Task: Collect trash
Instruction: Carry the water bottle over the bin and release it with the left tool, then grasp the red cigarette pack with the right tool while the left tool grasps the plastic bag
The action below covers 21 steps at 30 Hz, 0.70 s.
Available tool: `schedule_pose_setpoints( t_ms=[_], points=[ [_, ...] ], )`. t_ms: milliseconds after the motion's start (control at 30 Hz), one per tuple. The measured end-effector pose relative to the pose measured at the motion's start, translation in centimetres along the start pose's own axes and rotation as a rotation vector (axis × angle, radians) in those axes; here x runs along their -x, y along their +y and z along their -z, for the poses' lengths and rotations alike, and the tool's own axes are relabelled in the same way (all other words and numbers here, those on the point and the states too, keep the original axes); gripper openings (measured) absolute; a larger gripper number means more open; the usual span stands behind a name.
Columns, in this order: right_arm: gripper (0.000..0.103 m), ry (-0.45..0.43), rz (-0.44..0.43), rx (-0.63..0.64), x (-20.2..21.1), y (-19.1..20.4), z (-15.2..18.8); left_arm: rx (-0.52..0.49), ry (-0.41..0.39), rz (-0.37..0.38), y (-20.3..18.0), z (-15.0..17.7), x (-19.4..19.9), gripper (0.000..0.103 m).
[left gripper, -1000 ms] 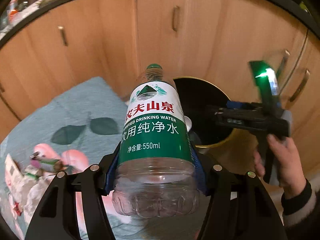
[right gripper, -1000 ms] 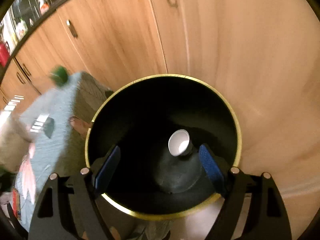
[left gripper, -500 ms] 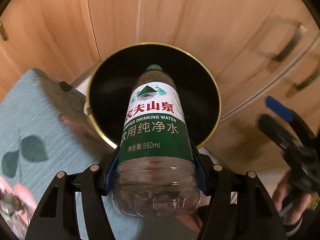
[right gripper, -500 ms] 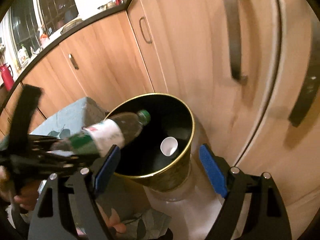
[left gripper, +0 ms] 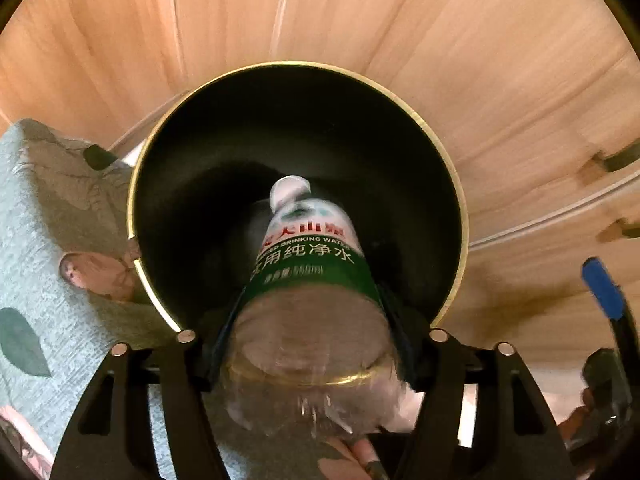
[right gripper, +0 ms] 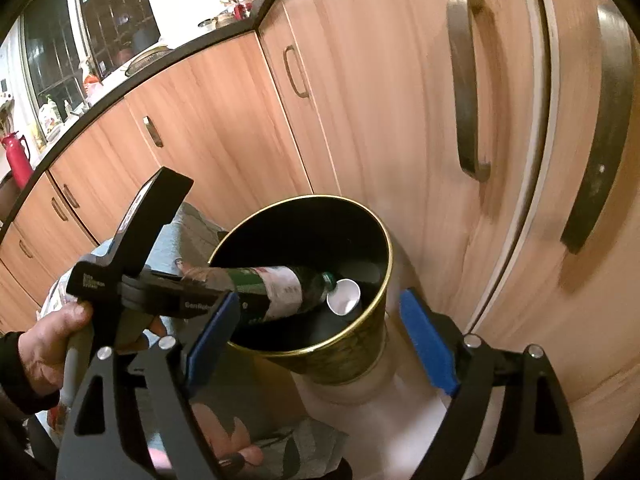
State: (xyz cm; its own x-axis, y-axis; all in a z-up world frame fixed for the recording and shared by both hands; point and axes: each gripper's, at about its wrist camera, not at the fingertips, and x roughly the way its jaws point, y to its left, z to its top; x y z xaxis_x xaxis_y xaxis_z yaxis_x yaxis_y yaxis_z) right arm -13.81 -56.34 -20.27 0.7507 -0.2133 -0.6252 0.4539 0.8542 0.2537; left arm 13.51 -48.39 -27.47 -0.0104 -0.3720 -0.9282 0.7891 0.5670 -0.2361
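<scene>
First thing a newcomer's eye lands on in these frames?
The plastic water bottle with its green and white label, between the left gripper fingers, neck down into the black, gold-rimmed bin; the jaws have just been opening. A white paper cup lies inside the bin by the bottle's cap. The right gripper hangs open and empty nearer the camera, wooden cabinet doors behind.

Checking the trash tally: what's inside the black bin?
A white paper cup lies inside the bin, and the water bottle pokes in neck-first. The floor beneath them is hidden.
</scene>
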Motion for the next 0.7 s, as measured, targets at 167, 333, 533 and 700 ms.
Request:
schedule_pose_setpoints(
  t_ms=[167, 333, 533, 700],
  points=[
    [0.084, -0.02, -0.01, 0.032, 1.6, 2.1, -0.4, -0.024, -0.107, -0.05, 0.2, 0.7, 3.6, 0.085],
    [0.084, -0.015, -0.064, 0.08, 2.5, 5.4, -1.0, 0.018, -0.198, -0.103, 3.1, 3.4, 8.5, 0.086],
    [0.084, 0.081, -0.309, 0.288, 0.0, 15.9, 0.5, 0.197, -0.327, -0.175, 10.8, 12.9, 18.3, 0.094],
    [0.084, 0.256, -0.551, 0.438, -2.2, 26.6, 5.3, 0.387, -0.449, -0.301, 19.0, 23.8, 26.4, 0.094]
  ],
)
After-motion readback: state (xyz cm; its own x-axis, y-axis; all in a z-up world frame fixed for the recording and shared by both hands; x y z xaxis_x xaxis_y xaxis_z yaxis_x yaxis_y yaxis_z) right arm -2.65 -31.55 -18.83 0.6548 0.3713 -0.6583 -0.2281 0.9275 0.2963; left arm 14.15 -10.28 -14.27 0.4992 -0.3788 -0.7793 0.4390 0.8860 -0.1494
